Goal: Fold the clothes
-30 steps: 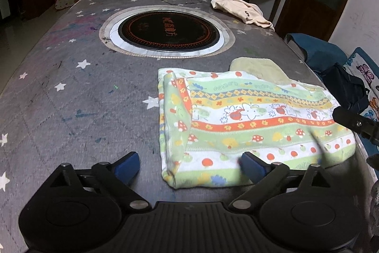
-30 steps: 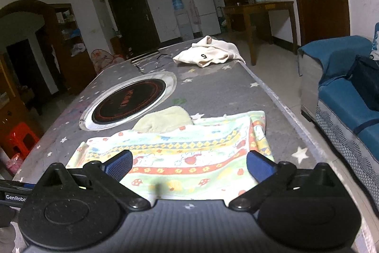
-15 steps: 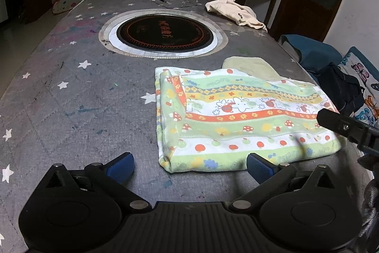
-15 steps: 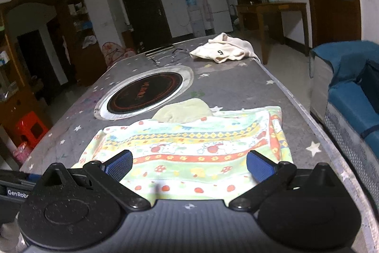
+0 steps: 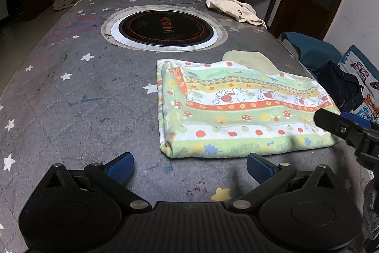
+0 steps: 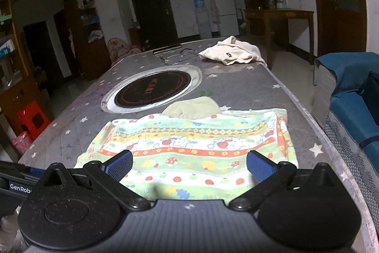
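A folded garment with green, yellow and orange cartoon stripes (image 5: 239, 108) lies flat on the grey star-patterned table; it also shows in the right wrist view (image 6: 196, 153). A pale yellow-green cloth (image 5: 251, 59) sticks out from under its far edge. My left gripper (image 5: 189, 165) is open and empty, just short of the garment's near left corner. My right gripper (image 6: 189, 166) is open and empty, above the garment's near edge. The right gripper's body (image 5: 343, 127) shows at the right of the left wrist view.
A round black cooktop (image 5: 164, 27) with a metal ring is set in the table's middle. A crumpled cream garment (image 5: 234, 10) lies at the far right corner. Glasses and a dark bar lie at the far end. A blue sofa (image 6: 350, 98) stands right of the table.
Both grippers have drawn back from the folded garment and risen a little. The garment lies still and both grippers stay open.
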The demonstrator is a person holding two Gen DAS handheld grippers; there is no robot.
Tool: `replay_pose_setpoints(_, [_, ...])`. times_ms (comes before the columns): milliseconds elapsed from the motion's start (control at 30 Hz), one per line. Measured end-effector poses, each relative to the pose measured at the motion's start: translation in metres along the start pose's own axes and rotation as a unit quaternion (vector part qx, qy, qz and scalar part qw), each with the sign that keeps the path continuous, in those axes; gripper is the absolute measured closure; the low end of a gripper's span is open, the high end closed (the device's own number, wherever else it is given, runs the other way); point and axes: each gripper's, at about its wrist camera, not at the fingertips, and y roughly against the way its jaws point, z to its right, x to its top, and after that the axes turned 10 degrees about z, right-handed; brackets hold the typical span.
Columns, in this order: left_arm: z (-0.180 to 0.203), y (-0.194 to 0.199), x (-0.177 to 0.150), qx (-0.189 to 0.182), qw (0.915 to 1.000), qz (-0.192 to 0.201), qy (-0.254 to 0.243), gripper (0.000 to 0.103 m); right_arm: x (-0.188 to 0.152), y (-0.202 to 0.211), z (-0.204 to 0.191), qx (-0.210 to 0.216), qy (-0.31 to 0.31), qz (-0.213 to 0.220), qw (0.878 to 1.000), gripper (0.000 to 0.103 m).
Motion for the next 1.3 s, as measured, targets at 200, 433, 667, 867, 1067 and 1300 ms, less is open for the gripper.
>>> replay_pose_setpoints(200, [0.002,0.001,-0.005,0.005,0.9999,-0.006,-0.006,0.000,-0.006,-0.001,-0.011,0.002,0.024,-0.012,1.000,0.000])
replay_pose_setpoints(433, [0.004,0.004,-0.011,0.008,0.9998,-0.011,-0.016,0.000,-0.010,0.002,-0.014,-0.005,0.032,-0.020,0.999,0.000])
replay_pose_setpoints(667, [0.008,0.008,-0.015,0.012,0.9996,-0.010,-0.024,0.000,-0.014,0.005,-0.013,-0.014,0.035,-0.030,0.999,0.000])
replay_pose_setpoints(867, [0.009,0.009,-0.019,0.016,0.9994,-0.015,-0.026,0.000,-0.018,0.006,-0.011,-0.022,0.033,-0.040,0.998,0.000])
replay_pose_setpoints(1067, [0.009,0.009,-0.023,0.021,0.9992,-0.019,-0.028,0.000,-0.022,0.007,-0.012,-0.024,0.033,-0.045,0.998,0.000])
replay_pose_setpoints(1300, [0.008,0.009,-0.027,0.024,0.9991,-0.021,-0.029,0.000,-0.028,0.007,-0.016,-0.019,0.039,-0.056,0.998,0.000])
